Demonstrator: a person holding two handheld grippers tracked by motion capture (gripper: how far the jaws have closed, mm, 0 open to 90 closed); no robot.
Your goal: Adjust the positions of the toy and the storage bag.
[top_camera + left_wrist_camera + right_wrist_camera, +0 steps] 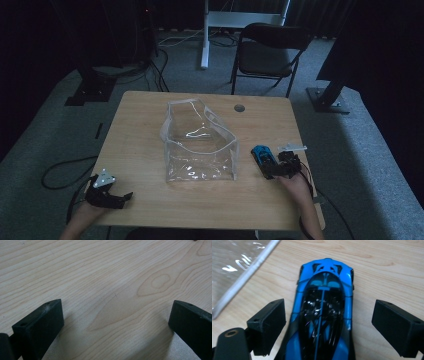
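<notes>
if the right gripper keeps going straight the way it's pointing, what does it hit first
The blue toy car. It already lies between the open jaws of the right gripper, nose pointing away, so going straight on would likely seat the car deeper against the gripper body, though depth is hard to judge.

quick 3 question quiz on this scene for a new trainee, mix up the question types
1. True or false: the right gripper is shut on the blue toy car.
2. What lies between the jaws of the left gripper?
3. The clear plastic bag stands: A) on the chair, B) mid-table, C) on the floor.

Key
1. False: the jaws stand open either side of the car.
2. Bare wooden table.
3. B.
</notes>
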